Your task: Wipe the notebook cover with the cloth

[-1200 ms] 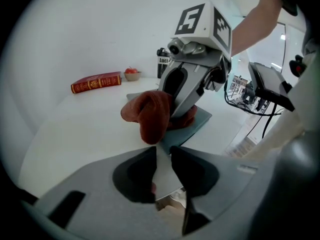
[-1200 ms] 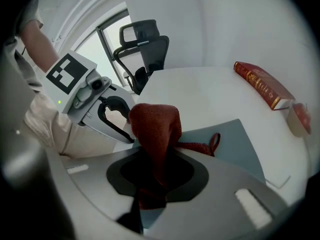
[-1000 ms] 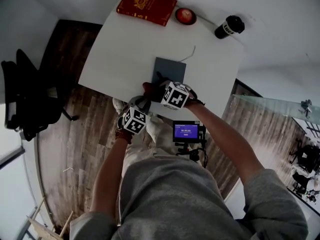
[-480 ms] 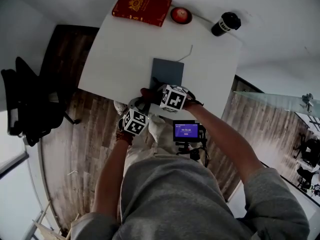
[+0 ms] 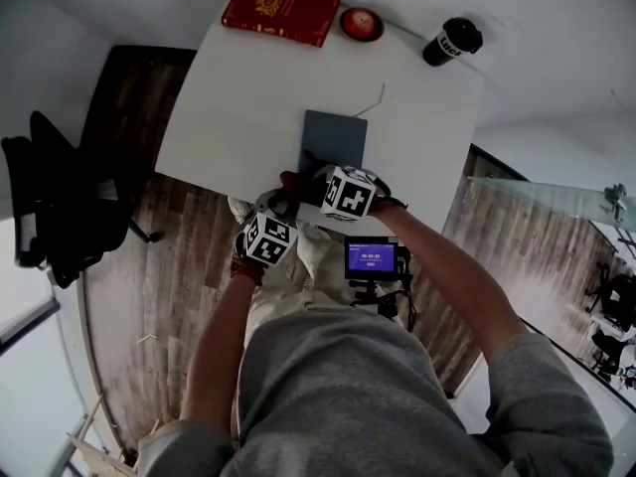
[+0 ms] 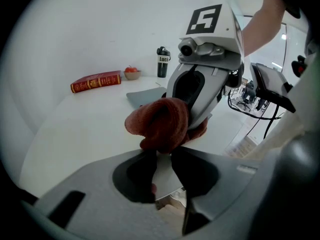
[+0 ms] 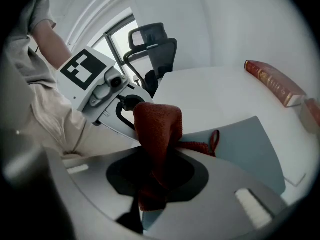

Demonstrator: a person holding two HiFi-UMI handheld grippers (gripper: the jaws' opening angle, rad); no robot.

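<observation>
The grey notebook (image 5: 335,139) is lying flat and closed near the front of the white worktop (image 5: 248,97). Its long axis is running away from the person toward the far edge, and its near short end is sitting under the two grippers. The right gripper (image 7: 156,159) is clamping the red cloth (image 7: 157,126) between its jaws. The cloth is bunching up above them, and its small loop is trailing onto the notebook's cover. The left gripper (image 6: 161,156) is pointing at the same bunch from the near side with its jaws standing apart, the worktop's edge showing in the gap between them. At the far edge, a small bowl (image 5: 361,23) is holding something red. It is standing between a red book (image 5: 281,10) and a lidded black cup (image 5: 452,41), whose contents are hidden.
</observation>
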